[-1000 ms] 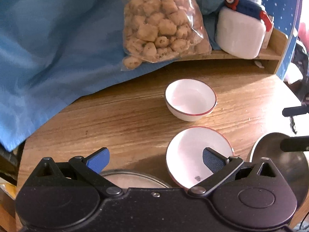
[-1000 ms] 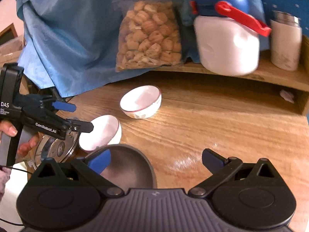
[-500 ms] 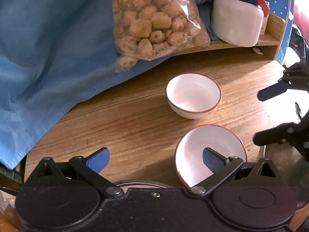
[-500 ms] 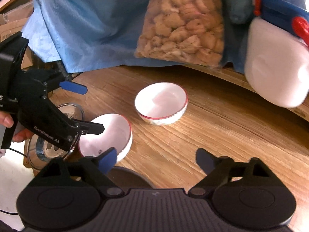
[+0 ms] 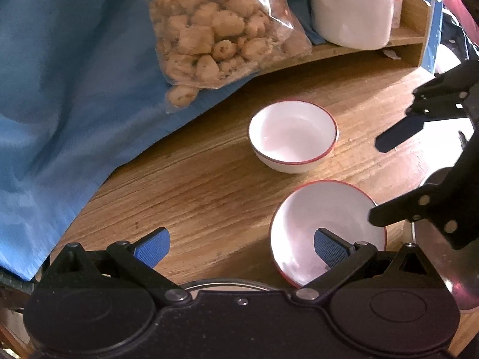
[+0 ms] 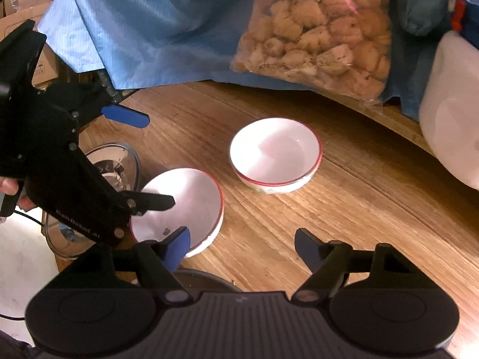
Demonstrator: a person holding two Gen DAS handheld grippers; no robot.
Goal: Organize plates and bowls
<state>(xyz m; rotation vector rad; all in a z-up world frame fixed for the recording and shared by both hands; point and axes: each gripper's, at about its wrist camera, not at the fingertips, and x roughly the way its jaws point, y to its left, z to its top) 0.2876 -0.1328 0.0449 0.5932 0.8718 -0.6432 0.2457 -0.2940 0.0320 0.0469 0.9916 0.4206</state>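
Two white bowls with red rims stand on the wooden table [image 5: 194, 185]. The far bowl [image 5: 293, 137] [image 6: 275, 158] sits alone. Over the near bowl [image 5: 326, 224] [image 6: 185, 200] both grippers meet. My left gripper [image 5: 241, 246] [image 6: 146, 158] is open, its right finger hanging above the bowl's inside. My right gripper [image 6: 244, 248] [image 5: 389, 176] has its jaws closing; its left finger stands over the near bowl's rim, with that rim and bare table between the fingers. No pad presses on anything.
A glass lid [image 6: 116, 161] lies left of the near bowl and a dark metal bowl [image 5: 434, 254] right of it. Behind are a blue cloth [image 5: 60, 89], a bag of snacks [image 5: 218, 30] and a white jar [image 5: 350, 15] on a low shelf.
My right gripper has swung left from above the metal bowl to the near white bowl, and its jaws have narrowed. The left gripper has rolled slightly and stays open in place.
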